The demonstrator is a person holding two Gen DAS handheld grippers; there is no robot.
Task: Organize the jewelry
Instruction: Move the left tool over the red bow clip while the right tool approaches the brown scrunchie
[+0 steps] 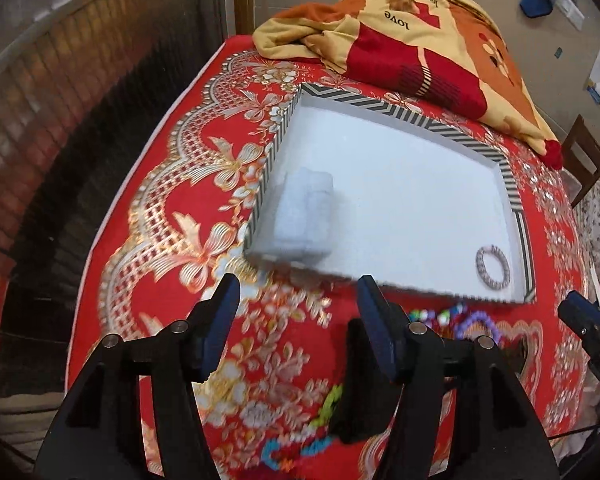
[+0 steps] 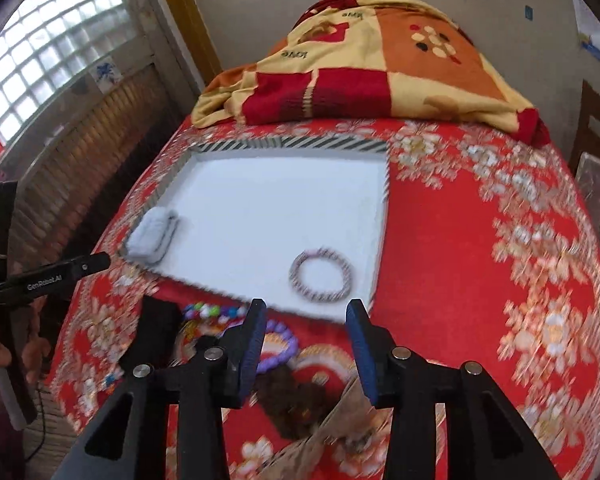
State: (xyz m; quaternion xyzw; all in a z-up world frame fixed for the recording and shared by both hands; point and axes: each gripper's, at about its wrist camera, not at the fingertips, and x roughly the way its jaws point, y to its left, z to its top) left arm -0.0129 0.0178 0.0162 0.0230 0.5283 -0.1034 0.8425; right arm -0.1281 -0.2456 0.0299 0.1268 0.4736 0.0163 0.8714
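Worktop [image 2: 480, 240] covered by a red cloth with gold and white floral pattern. Lying directly on it: a shallow white tray with black-and-white striped rim [image 2: 332, 145] at the centre; a crumpled red, orange and cream blanket [image 2: 360, 64] at the far end, just behind the tray; several coloured bead bracelets [image 2: 278, 346] on the cloth just beside the tray's near edge; a dark brown mass [image 2: 296, 404] nearer still, too blurred to identify.

You see a white tray [image 2: 204, 184] edged in black-and-white stripes, on a red cloth [image 2: 460, 240] with gold flowers; a silver bracelet [image 2: 321, 276] and a purple bead bracelet [image 2: 280, 344].
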